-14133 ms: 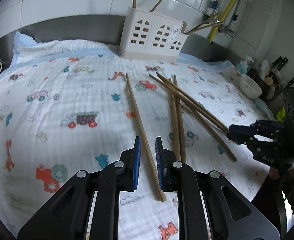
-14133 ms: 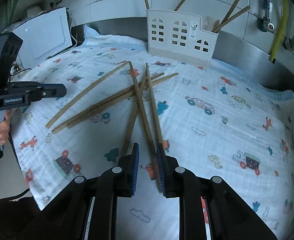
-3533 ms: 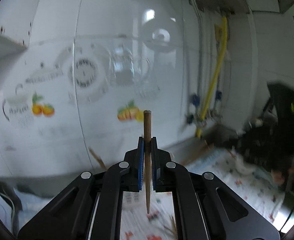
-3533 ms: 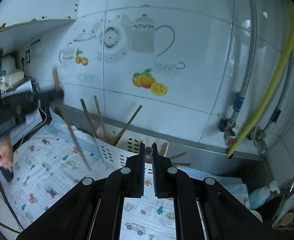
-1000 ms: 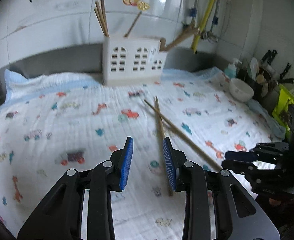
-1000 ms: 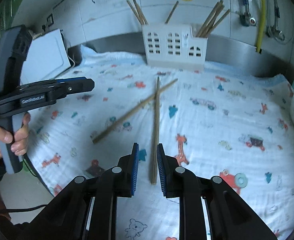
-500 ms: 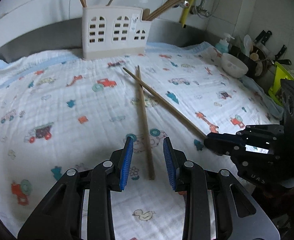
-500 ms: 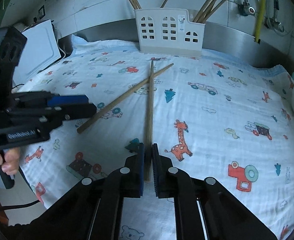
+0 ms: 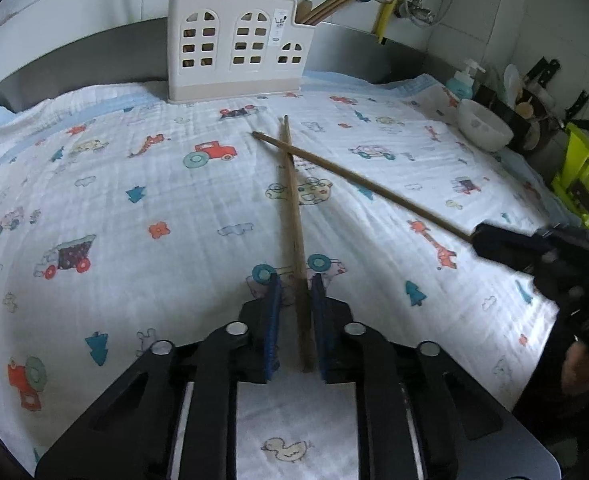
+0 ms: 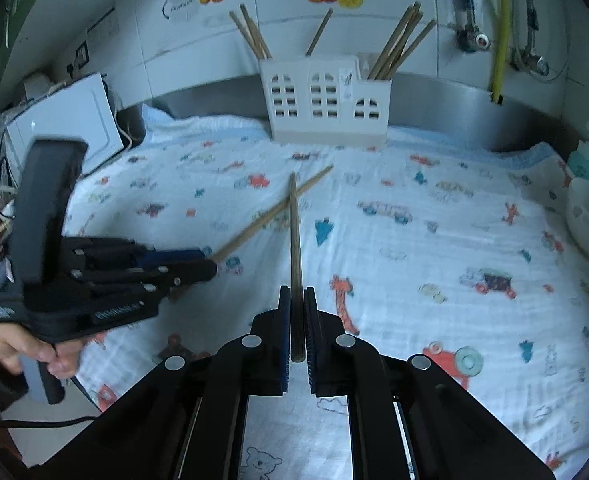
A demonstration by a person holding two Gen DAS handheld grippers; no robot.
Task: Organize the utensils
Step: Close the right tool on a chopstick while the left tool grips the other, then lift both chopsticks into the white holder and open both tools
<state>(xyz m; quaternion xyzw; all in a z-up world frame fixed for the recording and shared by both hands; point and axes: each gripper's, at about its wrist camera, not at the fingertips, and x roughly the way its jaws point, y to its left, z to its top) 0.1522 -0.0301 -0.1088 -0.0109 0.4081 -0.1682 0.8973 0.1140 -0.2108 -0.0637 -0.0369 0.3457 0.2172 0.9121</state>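
- Wooden chopsticks, two of them, cross on the white cotton cloth printed with cartoon vehicles [image 9: 142,184]; more stand in the white plastic holder with arched window cut-outs [image 9: 234,48] against the steel backsplash.
- Left gripper [image 9: 296,280]: blue-padded jaws straddle the near end of one light brown chopstick [image 9: 292,200], with gaps on both sides, not clamped.
- Right gripper [image 10: 296,294]: jaws clenched on the darker thin chopstick [image 10: 293,232], its far tip over the other stick.
- White ceramic bowl [image 9: 484,130] sits at the cloth's right edge.
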